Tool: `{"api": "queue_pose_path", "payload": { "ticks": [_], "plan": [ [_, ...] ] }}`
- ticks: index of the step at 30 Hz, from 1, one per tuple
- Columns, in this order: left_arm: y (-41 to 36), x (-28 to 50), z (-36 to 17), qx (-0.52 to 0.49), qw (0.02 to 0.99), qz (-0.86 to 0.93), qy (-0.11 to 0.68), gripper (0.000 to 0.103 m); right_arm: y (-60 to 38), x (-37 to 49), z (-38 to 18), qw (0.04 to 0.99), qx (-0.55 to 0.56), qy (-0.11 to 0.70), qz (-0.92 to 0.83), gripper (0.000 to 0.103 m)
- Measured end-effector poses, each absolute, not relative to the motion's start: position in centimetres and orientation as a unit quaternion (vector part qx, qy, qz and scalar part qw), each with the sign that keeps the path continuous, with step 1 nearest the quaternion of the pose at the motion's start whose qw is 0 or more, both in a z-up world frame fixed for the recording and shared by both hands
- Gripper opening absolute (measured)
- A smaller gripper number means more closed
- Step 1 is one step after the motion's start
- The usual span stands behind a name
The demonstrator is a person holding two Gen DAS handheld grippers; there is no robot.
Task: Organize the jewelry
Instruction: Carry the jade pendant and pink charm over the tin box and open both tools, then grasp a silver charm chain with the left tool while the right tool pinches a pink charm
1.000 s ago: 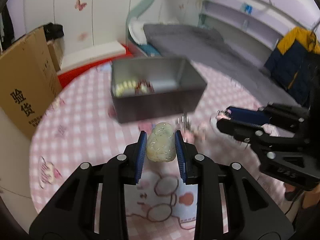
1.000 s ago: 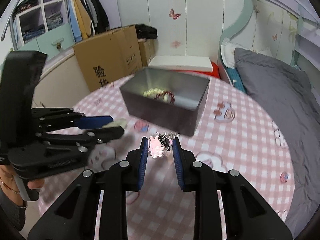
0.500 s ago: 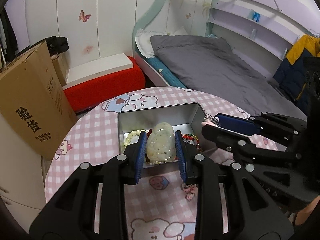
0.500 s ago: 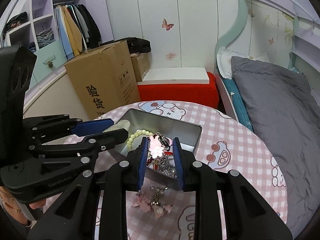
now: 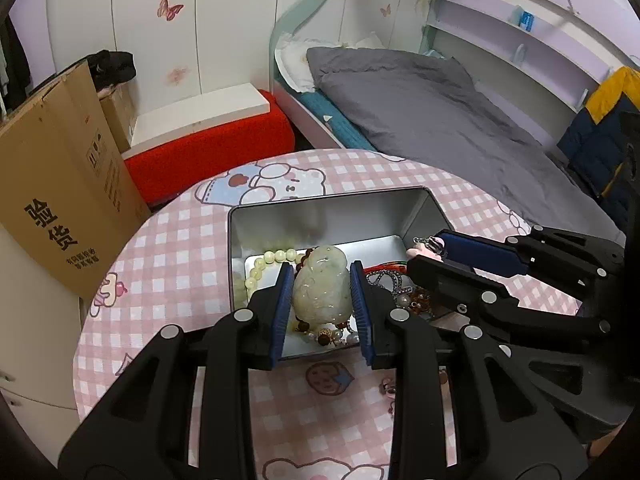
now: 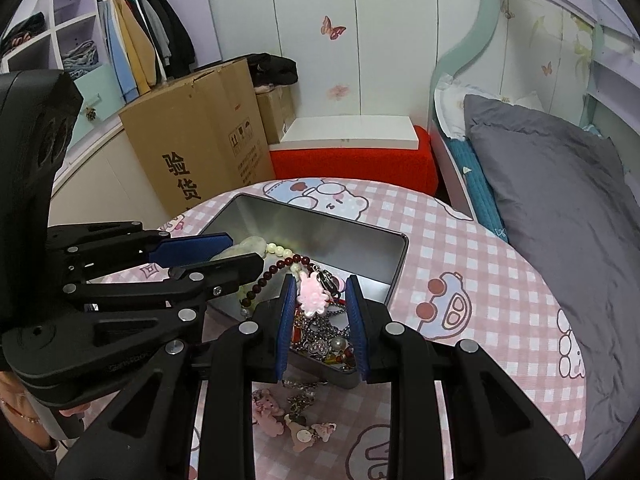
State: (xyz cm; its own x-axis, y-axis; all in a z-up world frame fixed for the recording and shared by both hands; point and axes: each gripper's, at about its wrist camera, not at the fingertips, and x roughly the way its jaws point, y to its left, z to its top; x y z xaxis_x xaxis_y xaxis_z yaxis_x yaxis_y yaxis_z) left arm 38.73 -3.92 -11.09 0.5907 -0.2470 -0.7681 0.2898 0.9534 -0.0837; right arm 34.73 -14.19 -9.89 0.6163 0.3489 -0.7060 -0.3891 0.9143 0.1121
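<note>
1. Left gripper (image 5: 321, 296), black with blue pads: pinching a pale green carved jade pendant (image 5: 320, 293) between both pads, held above the near half of the open rectangular silver metal tin (image 5: 332, 210).
2. Right gripper (image 6: 320, 300), same build: pinching a pink bear-shaped charm with a metal clasp (image 6: 314, 294) near its pad tips, above the near right corner of the tin. A chain seems to hang from the charm; can't tell where it ends.
3. Tin sits on a round table with a pink checked cartoon-print cloth (image 5: 168, 264). Inside: pale yellow-green bead bracelet (image 5: 272, 258) at the far left, dark red bead string (image 6: 276, 270) beside it, silver chains (image 6: 320, 326) and mixed small beads on the right side.
4. On the cloth just in front of the tin: loose pink charms on a small chain (image 6: 288, 416), outside the tin.
5. Writing: brown cardboard box (image 5: 60, 184) left of the table, black printed characters "验货" on the side, smaller print under it too small to read. Small handling symbols near the top edge of the box, clearer in the right wrist view.
6. Embossed text on the left gripper body in the right wrist view, not readable.
7. Background: red bench with white top (image 5: 208, 136) behind the table, grey duvet bed (image 5: 420, 100) on the right, butterfly stickers on white wall panels (image 6: 333, 27), open wardrobe with hanging clothes (image 6: 140, 36) far left.
8. Both grippers close together over the tin, left one at the left-centre, right one at the right; not touching each other.
</note>
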Motion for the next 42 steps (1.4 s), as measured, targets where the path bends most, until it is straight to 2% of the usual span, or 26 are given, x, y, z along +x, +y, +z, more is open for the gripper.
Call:
{"api": "queue_pose_path", "payload": {
  "ticks": [15, 17, 19, 31, 37, 42],
  "plan": [
    [-3.7, 38.9, -11.0, 0.021, 0.892, -0.141, 0.429, 0.030, -14.3, 34.8, -10.1, 0.896, -0.021, 0.393, 0.204, 0.023],
    [-3.6, 38.8, -11.0, 0.020, 0.892, -0.139, 0.429, 0.040, -14.3, 34.8, -10.1, 0.896, -0.020, 0.394, 0.205, 0.023],
    [-3.4, 38.7, -11.0, 0.020, 0.895, -0.134, 0.426, 0.043, -14.3, 34.8, -10.1, 0.896, -0.018, 0.394, 0.205, 0.024],
    [-2.7, 36.7, -9.3, 0.018, 0.903, -0.133, 0.409, 0.046, -14.9, 33.5, -8.7, 0.900, -0.014, 0.382, 0.207, 0.026],
    [-1.8, 33.9, -7.2, 0.015, 0.916, -0.135, 0.378, 0.054, -16.2, 30.8, -6.9, 0.910, -0.015, 0.361, 0.203, 0.032],
    [-1.6, 31.3, -7.2, 0.024, 0.920, -0.137, 0.367, 0.055, -16.9, 28.3, -6.8, 0.913, -0.022, 0.354, 0.201, 0.033]
  ]
}}
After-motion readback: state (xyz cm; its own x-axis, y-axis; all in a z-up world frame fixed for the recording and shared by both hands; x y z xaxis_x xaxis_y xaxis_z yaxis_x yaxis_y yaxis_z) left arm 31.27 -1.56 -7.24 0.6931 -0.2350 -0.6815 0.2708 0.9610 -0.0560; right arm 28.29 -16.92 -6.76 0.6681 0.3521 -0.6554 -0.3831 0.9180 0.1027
